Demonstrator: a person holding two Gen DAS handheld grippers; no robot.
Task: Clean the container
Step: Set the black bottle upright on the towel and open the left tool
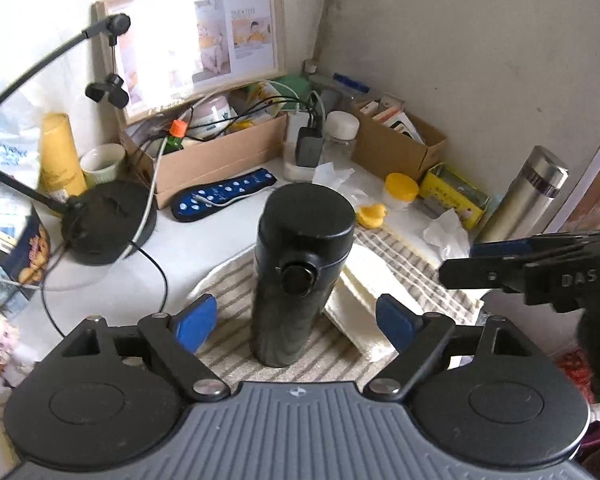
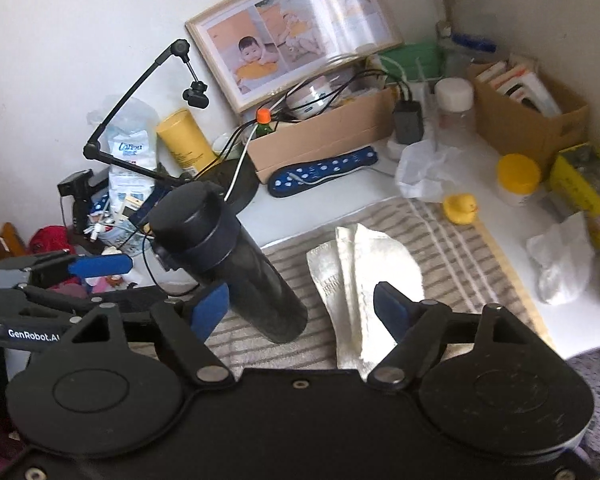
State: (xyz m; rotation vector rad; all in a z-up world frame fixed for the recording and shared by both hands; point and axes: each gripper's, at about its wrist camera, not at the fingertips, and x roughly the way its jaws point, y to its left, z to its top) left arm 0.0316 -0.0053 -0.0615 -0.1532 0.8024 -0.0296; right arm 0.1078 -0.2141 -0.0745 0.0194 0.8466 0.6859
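Flask (image 1: 300, 268): black, lidded, upright on striped mat (image 1: 236, 280), centre of surface (image 1: 196, 240). Cloth (image 2: 364, 276): folded, at flask's 3 o'clock, released. Left tool (image 1: 296, 320): wide open, empty. Right tool (image 2: 304, 308): open, empty. Status: wiping seemingly finished.

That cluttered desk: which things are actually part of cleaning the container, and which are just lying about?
Part of the job:
- black flask, standing upright on the striped mat
- white folded cloth beside it
- left gripper and right gripper, both open, holding nothing

Just lying about:
- rubber duck
- steel flask
- blue remote
- yellow-lidded jar
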